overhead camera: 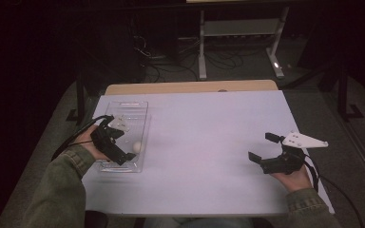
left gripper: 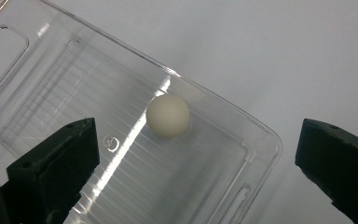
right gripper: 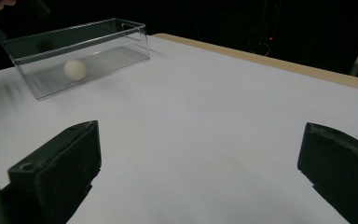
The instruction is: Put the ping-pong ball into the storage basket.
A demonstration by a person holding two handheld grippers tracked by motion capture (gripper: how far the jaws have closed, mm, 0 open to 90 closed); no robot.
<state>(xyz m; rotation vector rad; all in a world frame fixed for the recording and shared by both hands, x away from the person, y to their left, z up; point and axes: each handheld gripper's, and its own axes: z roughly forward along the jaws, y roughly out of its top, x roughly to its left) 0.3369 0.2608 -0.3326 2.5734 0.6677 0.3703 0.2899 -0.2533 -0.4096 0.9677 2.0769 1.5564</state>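
I see the white ball point(left gripper: 168, 115) lying free in the clear plastic box point(left gripper: 261, 133); my left gripper point(left gripper: 196, 163) hangs above, jaws wide and empty, as are my right gripper's point(right gripper: 200, 168).

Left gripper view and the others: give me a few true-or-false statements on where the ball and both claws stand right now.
1. The white ball lies inside the clear plastic box. True.
2. The left claw is clamped on the ball. False: its jaws stand wide apart above the box, with the ball lying free.
3. The right claw is open with nothing between its jaws. True.
4. The box sits by the right claw. False: it sits on the table's left side, under the left claw.
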